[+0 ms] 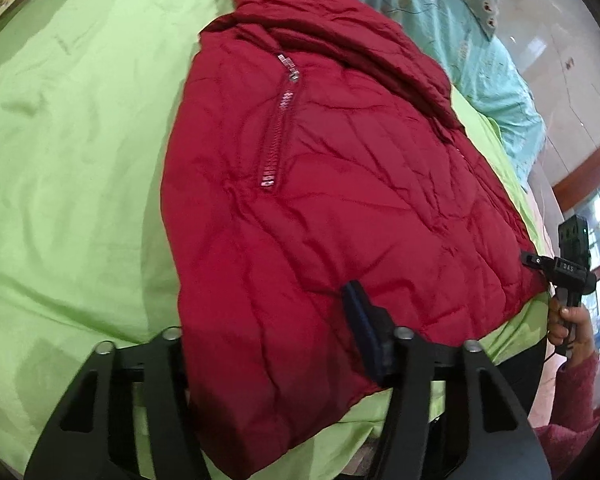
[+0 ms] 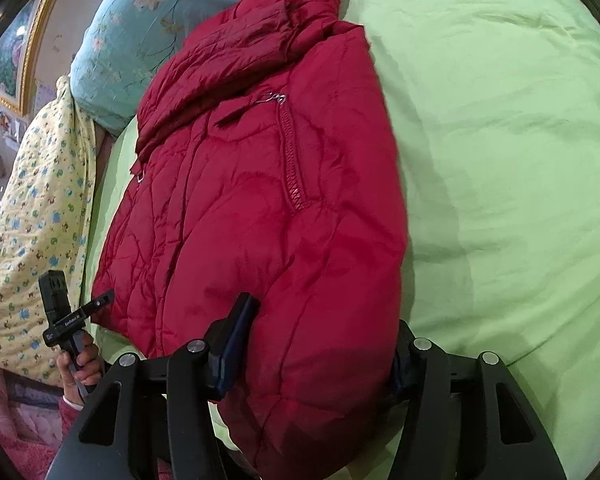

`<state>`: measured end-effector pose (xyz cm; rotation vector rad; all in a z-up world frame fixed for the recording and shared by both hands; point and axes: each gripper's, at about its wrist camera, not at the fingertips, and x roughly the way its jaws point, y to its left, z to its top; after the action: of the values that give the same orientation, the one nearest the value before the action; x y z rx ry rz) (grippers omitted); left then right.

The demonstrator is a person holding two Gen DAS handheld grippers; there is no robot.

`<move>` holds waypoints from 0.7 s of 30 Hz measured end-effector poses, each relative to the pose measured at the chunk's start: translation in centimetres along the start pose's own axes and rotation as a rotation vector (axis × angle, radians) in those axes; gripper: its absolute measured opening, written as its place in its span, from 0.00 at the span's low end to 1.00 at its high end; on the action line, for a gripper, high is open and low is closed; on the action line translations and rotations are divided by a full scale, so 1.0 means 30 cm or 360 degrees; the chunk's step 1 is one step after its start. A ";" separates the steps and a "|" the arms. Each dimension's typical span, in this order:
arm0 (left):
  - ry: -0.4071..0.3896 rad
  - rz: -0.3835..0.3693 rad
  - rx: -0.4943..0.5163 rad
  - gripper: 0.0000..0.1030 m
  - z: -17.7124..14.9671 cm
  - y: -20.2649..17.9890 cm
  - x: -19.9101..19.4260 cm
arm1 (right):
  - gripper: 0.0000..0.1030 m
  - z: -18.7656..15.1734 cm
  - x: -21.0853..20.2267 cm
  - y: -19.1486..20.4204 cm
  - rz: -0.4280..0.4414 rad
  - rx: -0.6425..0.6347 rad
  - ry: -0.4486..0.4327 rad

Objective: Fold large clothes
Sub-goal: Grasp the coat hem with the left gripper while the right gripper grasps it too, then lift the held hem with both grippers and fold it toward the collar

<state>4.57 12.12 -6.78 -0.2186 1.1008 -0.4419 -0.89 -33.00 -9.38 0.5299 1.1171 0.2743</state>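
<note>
A red puffer jacket (image 1: 340,208) lies on a green bedsheet (image 1: 72,152), its zipped pocket facing up. In the left wrist view, my left gripper (image 1: 276,344) has its jaws wide apart around the jacket's near corner; one finger (image 1: 366,332) rests on top of the fabric and the other is hidden under it. My right gripper (image 1: 534,261) touches the jacket's far corner. In the right wrist view, the jacket (image 2: 268,208) fills the middle. My right gripper (image 2: 320,344) straddles the near hem, one finger (image 2: 234,340) on the fabric. My left gripper (image 2: 102,300) sits at the left corner.
A blue floral quilt (image 2: 140,20) lies beyond the collar. A yellow patterned blanket (image 2: 36,208) lies at the left in the right wrist view. A tiled floor (image 1: 568,60) runs beside the bed. The green sheet (image 2: 500,140) spreads right of the jacket.
</note>
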 end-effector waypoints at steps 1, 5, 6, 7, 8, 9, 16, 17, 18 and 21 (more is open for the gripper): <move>-0.0011 -0.0002 0.0010 0.39 0.002 -0.003 -0.006 | 0.50 -0.003 -0.001 0.003 0.0008 -0.0010 -0.0004; -0.0081 -0.0026 0.0002 0.22 0.003 -0.001 -0.039 | 0.31 -0.010 -0.007 0.023 0.0077 -0.0055 -0.0035; -0.0092 -0.0034 0.0002 0.21 0.004 0.000 -0.044 | 0.29 -0.013 -0.011 0.028 0.0082 -0.0069 -0.0044; -0.0106 -0.0040 0.0006 0.20 0.003 -0.003 -0.056 | 0.27 -0.015 -0.016 0.035 0.0090 -0.0078 -0.0054; -0.0118 -0.0042 0.0012 0.19 0.001 -0.009 -0.063 | 0.26 -0.019 -0.019 0.037 0.0103 -0.0080 -0.0061; -0.0131 -0.0044 0.0023 0.19 0.000 -0.017 -0.074 | 0.25 -0.020 -0.024 0.040 0.0126 -0.0080 -0.0070; -0.0206 -0.0103 0.0087 0.17 0.014 -0.050 -0.174 | 0.22 -0.020 -0.111 0.069 0.0371 -0.0107 -0.0147; -0.0226 -0.0122 0.0087 0.16 0.021 -0.052 -0.193 | 0.22 -0.014 -0.122 0.075 0.0396 -0.0112 -0.0158; -0.0250 -0.0140 0.0087 0.16 0.032 -0.054 -0.214 | 0.21 -0.008 -0.135 0.081 0.0429 -0.0115 -0.0176; -0.0339 -0.0197 0.0087 0.16 0.081 -0.056 -0.276 | 0.21 0.033 -0.179 0.095 0.0528 -0.0128 -0.0234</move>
<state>3.22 14.23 1.65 -0.2800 0.8680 -0.5459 -2.10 -33.34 -3.35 0.6533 0.8693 0.5574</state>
